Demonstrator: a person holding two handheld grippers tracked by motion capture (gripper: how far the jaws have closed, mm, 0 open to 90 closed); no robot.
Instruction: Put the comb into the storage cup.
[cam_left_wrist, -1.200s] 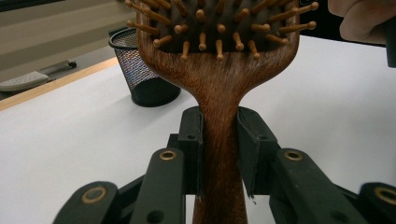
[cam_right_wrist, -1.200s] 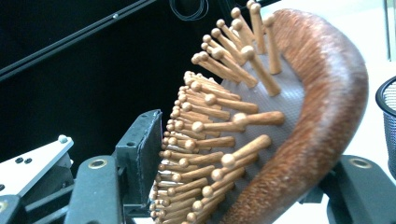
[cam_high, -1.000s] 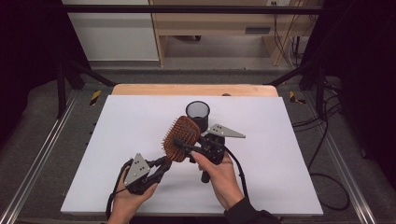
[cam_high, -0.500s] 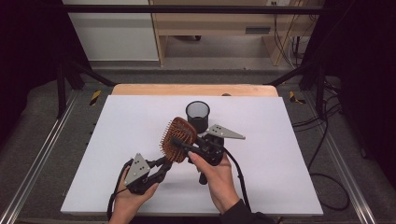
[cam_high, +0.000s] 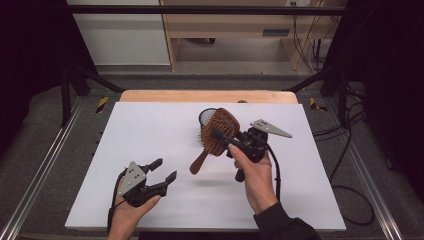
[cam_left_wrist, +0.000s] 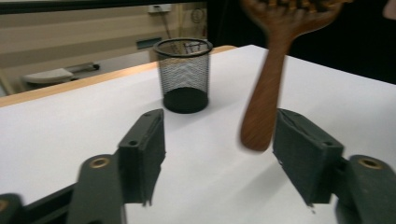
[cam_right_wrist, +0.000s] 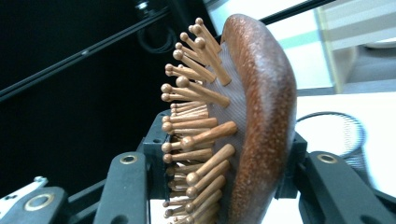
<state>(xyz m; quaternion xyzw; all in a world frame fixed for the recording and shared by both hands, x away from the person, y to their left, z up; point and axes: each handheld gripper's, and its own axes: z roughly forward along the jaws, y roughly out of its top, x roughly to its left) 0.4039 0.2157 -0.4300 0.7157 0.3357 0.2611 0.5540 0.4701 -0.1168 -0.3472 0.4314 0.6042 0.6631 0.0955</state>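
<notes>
Your right gripper (cam_high: 220, 136) is clamped on the brush (cam_high: 216, 134) head, centre frame, half hiding the cup (cam_high: 205, 117). Left gripper (cam_high: 166, 170), lower left, just opened, nothing inside; brush handle blurred.

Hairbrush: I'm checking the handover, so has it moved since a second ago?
Yes. The hairbrush, clamped in the right gripper, has risen and shifted toward the mesh cup, its handle clear of the just-opened left gripper.

My right gripper (cam_right_wrist: 219, 186) clamped on the hairbrush (cam_right_wrist: 261, 116) head.
Pads press bristle side and wooden back; bristles (cam_right_wrist: 196, 112) point left, mesh cup (cam_right_wrist: 348, 133) rim visible behind on white table (cam_right_wrist: 345, 105).
</notes>
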